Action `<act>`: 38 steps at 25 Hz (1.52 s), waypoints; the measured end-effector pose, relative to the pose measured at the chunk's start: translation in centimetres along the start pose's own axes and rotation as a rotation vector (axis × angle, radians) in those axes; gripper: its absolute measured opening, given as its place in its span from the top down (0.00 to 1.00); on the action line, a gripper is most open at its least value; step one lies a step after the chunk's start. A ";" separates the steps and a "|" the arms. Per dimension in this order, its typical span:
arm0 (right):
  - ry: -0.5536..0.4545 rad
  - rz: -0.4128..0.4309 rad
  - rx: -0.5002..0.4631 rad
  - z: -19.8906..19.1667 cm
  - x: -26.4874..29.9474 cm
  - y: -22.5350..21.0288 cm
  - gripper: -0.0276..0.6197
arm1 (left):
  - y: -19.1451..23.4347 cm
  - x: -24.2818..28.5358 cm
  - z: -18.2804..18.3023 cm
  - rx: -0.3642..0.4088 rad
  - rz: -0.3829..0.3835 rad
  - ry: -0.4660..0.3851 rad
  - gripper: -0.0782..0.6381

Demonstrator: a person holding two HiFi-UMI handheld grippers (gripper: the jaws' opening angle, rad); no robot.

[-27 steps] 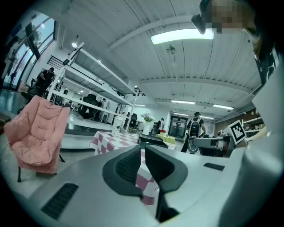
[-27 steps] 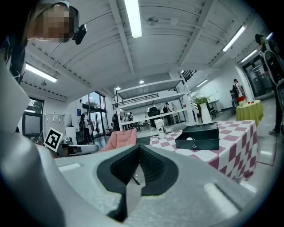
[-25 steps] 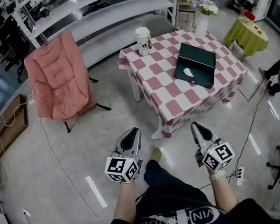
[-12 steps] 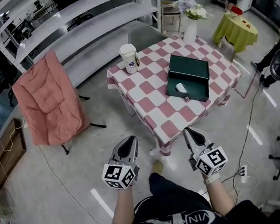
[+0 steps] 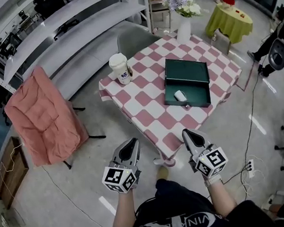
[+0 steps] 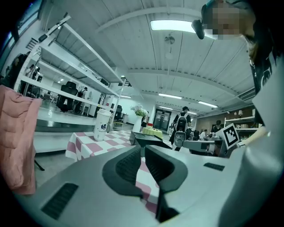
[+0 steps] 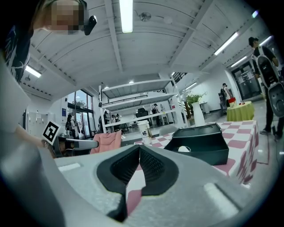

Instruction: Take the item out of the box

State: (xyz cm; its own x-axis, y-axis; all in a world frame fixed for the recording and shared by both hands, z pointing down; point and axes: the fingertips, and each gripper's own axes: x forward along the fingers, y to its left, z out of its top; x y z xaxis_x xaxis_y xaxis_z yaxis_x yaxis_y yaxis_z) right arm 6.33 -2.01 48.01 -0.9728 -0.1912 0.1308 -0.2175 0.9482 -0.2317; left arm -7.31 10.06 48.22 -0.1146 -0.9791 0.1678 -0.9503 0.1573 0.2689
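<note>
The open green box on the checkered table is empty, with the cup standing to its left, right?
Not empty: the head view shows a small white item in the green box. The cup does stand to its left on the checkered table.

A paper cup (image 5: pixel 120 68) stands on the checkered table (image 5: pixel 147 117), pink chair (image 5: pixel 43 119) nearby.

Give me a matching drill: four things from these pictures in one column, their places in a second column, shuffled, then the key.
Things:
1. paper cup
2. white item
3. vase of flowers
4. pink chair

Places:
A. inside the dark green box
B. off the checked table, to its left in the head view
C. at the table's far corner
D. on the table, near its left corner

Pairs: 1-D, 2-A, 3-C, 4-B.
</note>
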 end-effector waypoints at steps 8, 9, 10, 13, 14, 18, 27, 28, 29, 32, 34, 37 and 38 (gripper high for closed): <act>0.020 0.022 0.029 -0.5 5.3 -0.2 0.95 | 2.1 1.9 1.6 0.028 -0.057 0.030 0.85; 0.018 0.025 0.032 -0.5 5.9 -0.2 0.95 | 2.7 1.9 1.7 0.032 -0.052 0.031 0.85; 0.016 0.029 0.036 -0.4 6.5 -0.2 0.95 | 3.3 1.9 1.9 0.033 -0.044 0.032 0.85; 0.009 0.044 0.032 0.2 7.6 0.0 0.95 | 5.0 2.3 2.1 0.013 -0.015 0.030 0.85; 0.006 0.050 0.024 0.4 7.7 0.0 0.95 | 5.3 2.7 2.2 0.010 -0.013 0.028 0.85; -0.001 0.041 0.001 1.4 7.5 -1.0 0.95 | 4.5 4.8 3.0 0.025 -0.059 0.016 0.85; 0.009 -0.043 0.015 1.7 4.7 -3.5 0.95 | 1.9 8.5 2.7 0.062 -0.155 0.052 0.85; 0.008 -0.058 0.024 1.6 4.4 -3.9 0.95 | 1.7 9.1 2.6 0.068 -0.164 0.059 0.85; 0.008 -0.072 0.033 1.5 4.2 -4.3 0.95 | 1.6 9.7 2.4 0.073 -0.175 0.065 0.85; 0.012 -0.112 0.047 1.2 3.8 -5.6 0.95 | 1.2 12.1 2.3 0.081 -0.214 0.072 0.85; 0.012 -0.142 0.051 1.4 3.8 -6.6 0.95 | 0.9 14.0 2.5 0.087 -0.256 0.079 0.85; 0.012 -0.189 0.060 1.8 3.9 -8.0 0.95 | 0.3 16.7 2.9 0.108 -0.328 0.098 0.85; 0.013 -0.203 0.064 1.9 4.0 -8.5 0.95 | 0.1 17.6 3.1 0.115 -0.349 0.103 0.85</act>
State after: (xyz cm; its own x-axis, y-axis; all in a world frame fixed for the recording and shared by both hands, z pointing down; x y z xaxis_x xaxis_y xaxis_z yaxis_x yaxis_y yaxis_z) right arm 4.10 -11.32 48.63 -0.9074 -0.3732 0.1930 -0.4141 0.8724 -0.2597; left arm -10.34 -7.57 48.31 0.2463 -0.9521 0.1810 -0.9539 -0.2051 0.2191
